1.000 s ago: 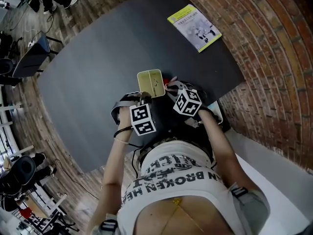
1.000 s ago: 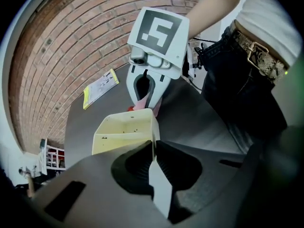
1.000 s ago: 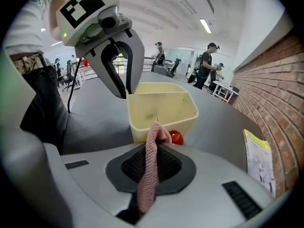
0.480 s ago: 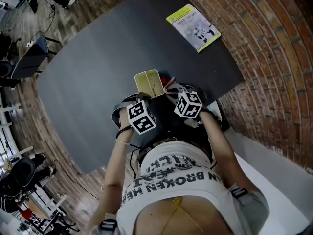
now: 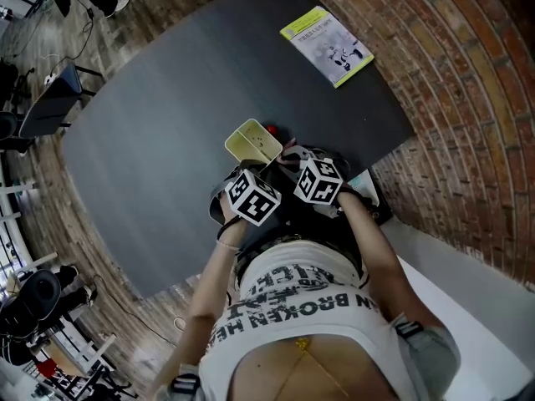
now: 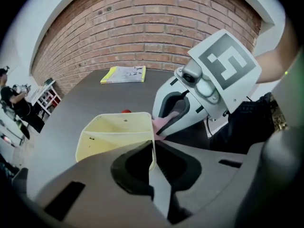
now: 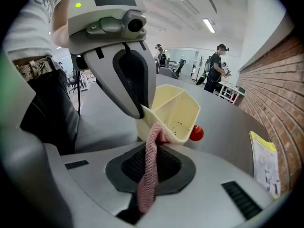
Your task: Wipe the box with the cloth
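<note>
Pale yellow divided plastic box (image 6: 116, 132) is tilted at the near side of the dark table (image 5: 167, 124), just beyond both claws, with its mouth facing the right claw (image 7: 155, 145) (the wiping hand). The left claw (image 6: 153, 145), jaws just closing, pinches one box wall. The right claw, pitched down, clamps the pink knitted cloth (image 7: 146, 179), whose tip touches the box's near rim.

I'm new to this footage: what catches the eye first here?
The yellow box, tilted, its wall between the left tongs, which have just been closing on it. The right tongs press a pink cloth against its rim. A red ball lies behind, a booklet at the far edge of the table.
</note>
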A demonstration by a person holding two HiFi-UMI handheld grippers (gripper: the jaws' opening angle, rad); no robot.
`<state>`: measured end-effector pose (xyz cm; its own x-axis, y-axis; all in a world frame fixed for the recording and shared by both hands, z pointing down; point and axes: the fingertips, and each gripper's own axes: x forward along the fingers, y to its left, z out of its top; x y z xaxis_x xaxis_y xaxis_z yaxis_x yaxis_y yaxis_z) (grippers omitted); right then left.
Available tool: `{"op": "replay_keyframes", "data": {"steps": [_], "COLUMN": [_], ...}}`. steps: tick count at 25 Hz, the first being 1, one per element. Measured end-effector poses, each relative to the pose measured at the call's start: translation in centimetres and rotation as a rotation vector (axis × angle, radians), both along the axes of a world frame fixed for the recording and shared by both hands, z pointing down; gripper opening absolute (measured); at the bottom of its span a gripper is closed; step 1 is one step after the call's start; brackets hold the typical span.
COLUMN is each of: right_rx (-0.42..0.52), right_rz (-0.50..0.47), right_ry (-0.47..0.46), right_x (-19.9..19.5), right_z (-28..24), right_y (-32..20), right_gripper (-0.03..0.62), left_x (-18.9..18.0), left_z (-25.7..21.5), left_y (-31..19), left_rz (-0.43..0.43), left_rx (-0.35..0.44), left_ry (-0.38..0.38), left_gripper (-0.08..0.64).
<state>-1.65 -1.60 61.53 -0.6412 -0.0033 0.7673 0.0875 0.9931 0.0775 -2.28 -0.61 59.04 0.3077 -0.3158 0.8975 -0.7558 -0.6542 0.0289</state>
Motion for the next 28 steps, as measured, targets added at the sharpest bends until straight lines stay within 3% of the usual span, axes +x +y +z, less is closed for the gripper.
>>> {"op": "replay_keyframes", "data": {"steps": [3,10,16,20,25,28], "right_rx": [0.001,-0.006,-0.009,-0.01,-0.017,-0.014], "right_rz": [-0.011,0.011,0.033,0.038,0.058,0.069], "right_ry": [-0.002,-0.008,-0.011,-0.01,-0.005,0.001], "right_x": [-0.4,-0.1,0.1,0.2,0.4,0.4], "right_z": [0.1,0.0,-0.2,-0.2,-0.1,0.0], "right_y": [0.5,0.4,0.4,0.5,0.8,0.8], "right_gripper": [0.017,0.017,0.017,0.017,0.017,0.017], "left_x": [0.8,0.5,-1.4,-2.2,-5.1,-5.3], "left_z": [0.1,-1.7,-3.9,-5.5,-2.3,-0.9], "left_y": [-0.1,0.1,0.9,1.0,1.9,1.9], "left_rz": [-0.011,0.128,0.406,0.472,0.681,0.764], "left_rx": [0.017,0.134,0.187,0.201,0.112,0.099], "left_ry": [0.018,-0.015,-0.107,-0.08,-0.265,-0.326], "left_gripper": [0.02,0.079,0.126,0.126,0.126,0.126]}}
